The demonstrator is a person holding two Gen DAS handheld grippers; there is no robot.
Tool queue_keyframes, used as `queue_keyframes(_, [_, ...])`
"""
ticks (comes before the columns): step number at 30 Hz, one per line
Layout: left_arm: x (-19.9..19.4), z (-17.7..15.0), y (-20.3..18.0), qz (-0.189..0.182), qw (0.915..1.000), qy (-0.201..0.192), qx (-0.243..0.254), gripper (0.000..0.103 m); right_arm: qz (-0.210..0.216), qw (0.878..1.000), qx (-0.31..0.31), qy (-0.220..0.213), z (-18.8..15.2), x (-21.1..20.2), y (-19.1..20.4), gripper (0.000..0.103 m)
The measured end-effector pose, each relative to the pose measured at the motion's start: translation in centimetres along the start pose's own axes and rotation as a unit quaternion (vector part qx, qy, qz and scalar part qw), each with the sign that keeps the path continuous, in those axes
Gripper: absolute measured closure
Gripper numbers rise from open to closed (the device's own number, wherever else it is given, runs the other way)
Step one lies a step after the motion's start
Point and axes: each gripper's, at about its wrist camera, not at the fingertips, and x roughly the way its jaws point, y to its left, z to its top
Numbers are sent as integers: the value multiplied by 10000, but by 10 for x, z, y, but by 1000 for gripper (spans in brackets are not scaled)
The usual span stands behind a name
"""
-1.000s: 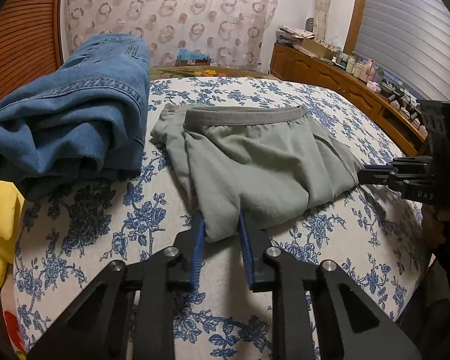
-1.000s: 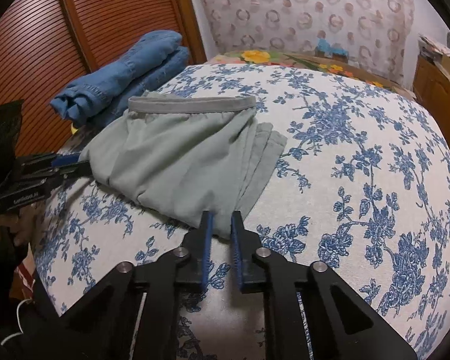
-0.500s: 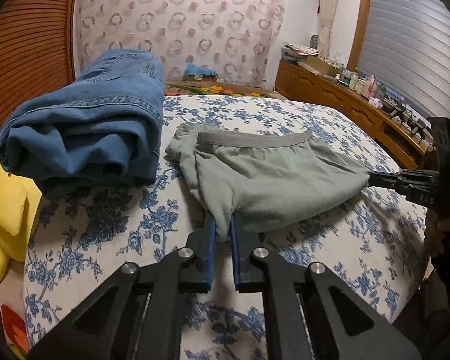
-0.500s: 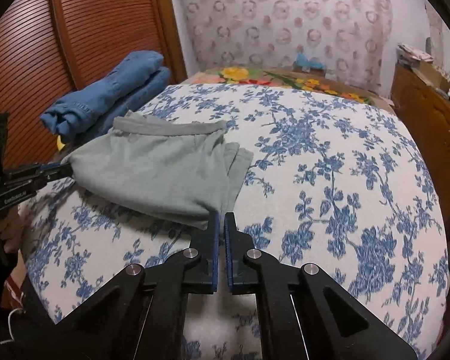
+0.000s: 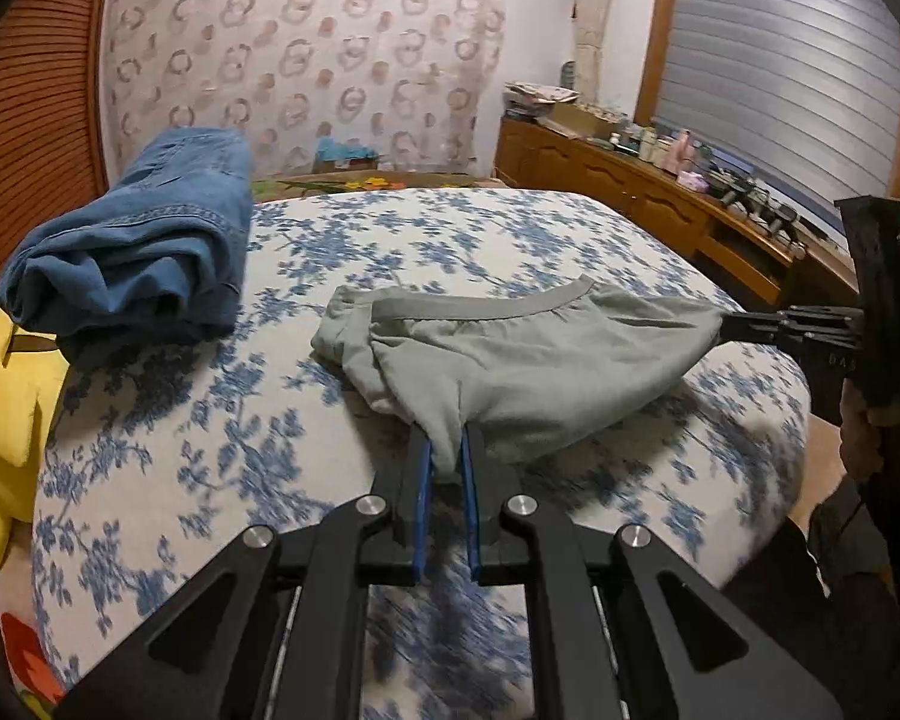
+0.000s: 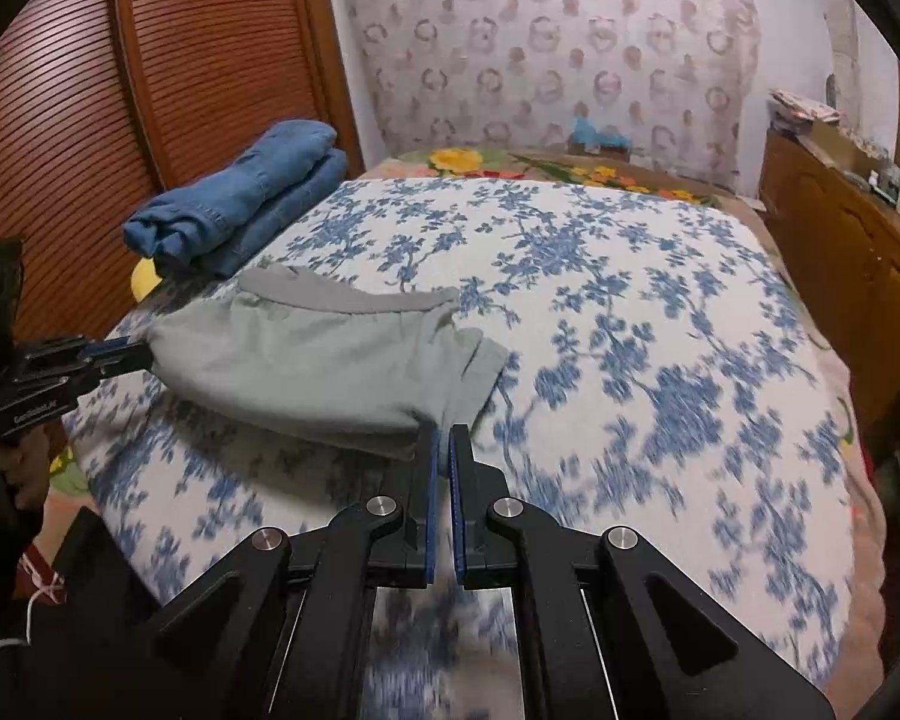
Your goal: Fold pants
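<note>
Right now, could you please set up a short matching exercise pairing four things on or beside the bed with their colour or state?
Things:
1. grey pants
2. jeans
3. soft toy
4. bedspread

States:
A. yellow, at the bed's edge
B. white with blue flowers
C. folded blue bundle
D. pinched at two corners by the left tool and right tool

Pairs: 1-D, 2-C, 3-A, 4-B

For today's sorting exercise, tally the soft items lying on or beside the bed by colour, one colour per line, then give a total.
Grey-green: 1, the shorts, pinched by the left gripper and right gripper
Blue: 1, the jeans
Yellow: 1, the plush toy at the edge of the bed
Total: 3
</note>
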Motion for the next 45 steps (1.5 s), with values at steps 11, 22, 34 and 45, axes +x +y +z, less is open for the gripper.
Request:
queue_keyframes(11, [-8, -11, -12, 135, 9996, 235, 7, 79, 68, 9998, 87, 160, -32, -19, 7, 102])
queue_keyframes(22, [2, -3, -5, 108, 9994, 327, -6, 45, -48, 9999, 132, 15, -24, -26, 5, 98])
queue_keyframes(34, [53, 22, 2, 119, 9985, 538, 5, 46, -67, 9997, 141, 197, 0, 29, 2, 64])
queue_keyframes(45, [78, 39, 21, 188, 9979, 568, -252, 45, -290, 9989, 167, 318, 14, 68, 1, 61])
